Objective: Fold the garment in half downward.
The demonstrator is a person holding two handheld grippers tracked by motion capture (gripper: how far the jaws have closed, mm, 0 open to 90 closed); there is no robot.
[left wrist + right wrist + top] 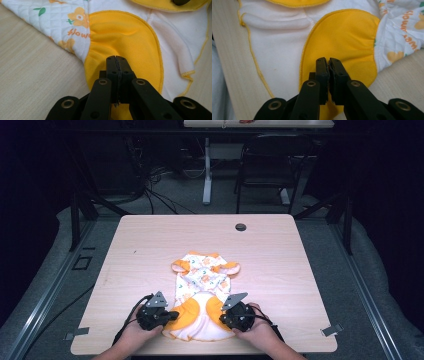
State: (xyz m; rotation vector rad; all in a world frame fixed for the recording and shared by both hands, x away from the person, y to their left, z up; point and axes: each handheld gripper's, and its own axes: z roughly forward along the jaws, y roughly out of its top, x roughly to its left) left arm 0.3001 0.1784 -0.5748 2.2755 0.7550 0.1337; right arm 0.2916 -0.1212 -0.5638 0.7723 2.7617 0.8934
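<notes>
Each hand-held gripper (172, 314) pinches the garment's (202, 279) orange flaps.

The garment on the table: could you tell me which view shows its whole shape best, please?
The high view: the garment lies whole on the table, its sleeves on the far side and its hem near the person. The left gripper view and right gripper view each show just one yellow panel, white lining and some flower print beyond shut jaws.

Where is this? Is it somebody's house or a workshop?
Probably a lab or workroom, not a house. The pale wooden table stands on grey floor among black metal frame posts, loose black cables trail behind it, and a black office chair waits at another desk.
</notes>
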